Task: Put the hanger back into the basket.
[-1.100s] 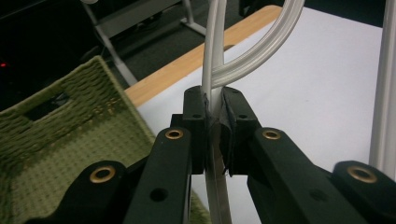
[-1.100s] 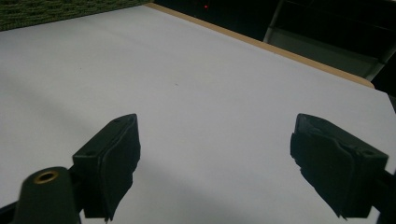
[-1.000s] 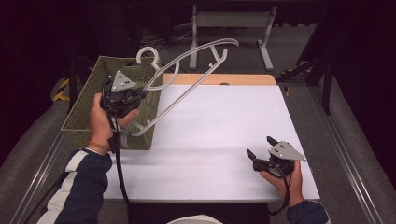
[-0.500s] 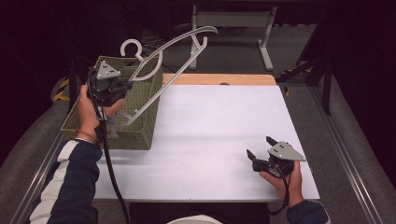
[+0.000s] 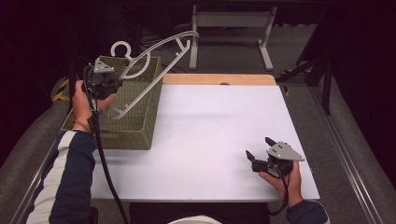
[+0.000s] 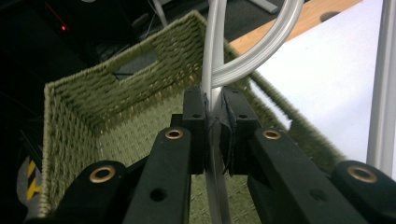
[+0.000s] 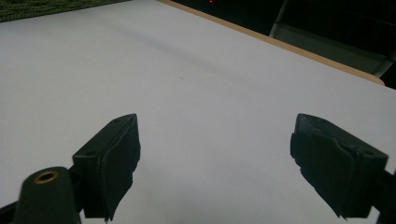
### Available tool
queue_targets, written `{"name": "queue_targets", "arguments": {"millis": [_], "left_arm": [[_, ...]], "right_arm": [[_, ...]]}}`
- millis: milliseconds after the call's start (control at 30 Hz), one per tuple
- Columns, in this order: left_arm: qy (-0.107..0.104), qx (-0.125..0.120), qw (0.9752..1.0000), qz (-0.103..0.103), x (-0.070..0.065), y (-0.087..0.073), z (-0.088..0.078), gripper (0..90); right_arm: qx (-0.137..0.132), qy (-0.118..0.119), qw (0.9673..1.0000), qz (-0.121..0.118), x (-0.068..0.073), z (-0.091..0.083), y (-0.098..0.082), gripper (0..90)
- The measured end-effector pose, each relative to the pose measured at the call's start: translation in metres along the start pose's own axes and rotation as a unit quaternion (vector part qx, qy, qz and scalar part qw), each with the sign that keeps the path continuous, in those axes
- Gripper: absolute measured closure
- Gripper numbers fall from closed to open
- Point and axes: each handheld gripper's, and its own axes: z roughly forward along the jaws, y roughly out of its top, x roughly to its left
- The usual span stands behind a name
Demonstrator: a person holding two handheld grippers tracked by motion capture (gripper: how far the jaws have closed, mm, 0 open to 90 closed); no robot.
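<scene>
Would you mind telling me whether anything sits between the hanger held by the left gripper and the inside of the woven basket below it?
Nothing visible does. The left gripper is shut on the pale grey plastic hanger, which hangs over the open top of the green woven basket. The basket's floor looks bare in the left gripper view, though the jaws hide part of it.

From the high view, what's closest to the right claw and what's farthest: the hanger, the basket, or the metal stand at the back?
1. Basket, left, on the table's edge.
2. Hanger, up-left, held in the left claw.
3. Metal stand, far back on the floor.

The right claw is at the front right.
</scene>
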Motion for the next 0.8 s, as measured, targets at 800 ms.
{"name": "queue_targets", "arguments": {"millis": [800], "left_arm": [[0.016,0.054,0.9979,-0.032,0.047,-0.054,0.032,81.5]], "right_arm": [[0.013,0.003,0.9999,-0.008,0.004,0.005,-0.002,16.3]]}}
